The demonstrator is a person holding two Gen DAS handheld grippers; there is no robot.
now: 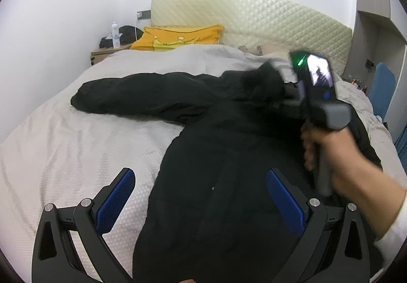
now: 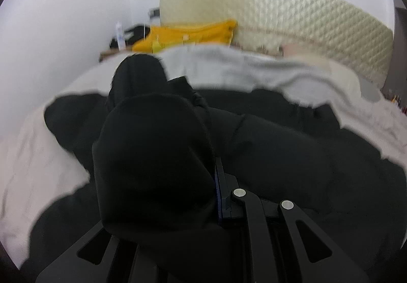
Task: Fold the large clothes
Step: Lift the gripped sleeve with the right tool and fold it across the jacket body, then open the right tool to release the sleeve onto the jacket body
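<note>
Black jacket (image 1: pixel 229 155) sprawls across the bed (image 1: pixel 63 150), one sleeve flung left. Right tool (image 2: pixel 216 176) is clamped on a sleeve cuff that blocks its view; left tool (image 1: pixel 201 196) hovers wide open, empty. Yellow pillow (image 1: pixel 178 37) and bottle (image 1: pixel 115 35) sit beyond.

A bed (image 1: pixel 63 150) with a pale cover stands against a plain white wall (image 1: pixel 76 3). Behind it rises a cream quilted headboard (image 1: pixel 254 18); left of the headboard sits a wooden nightstand (image 1: pixel 101 54).
</note>
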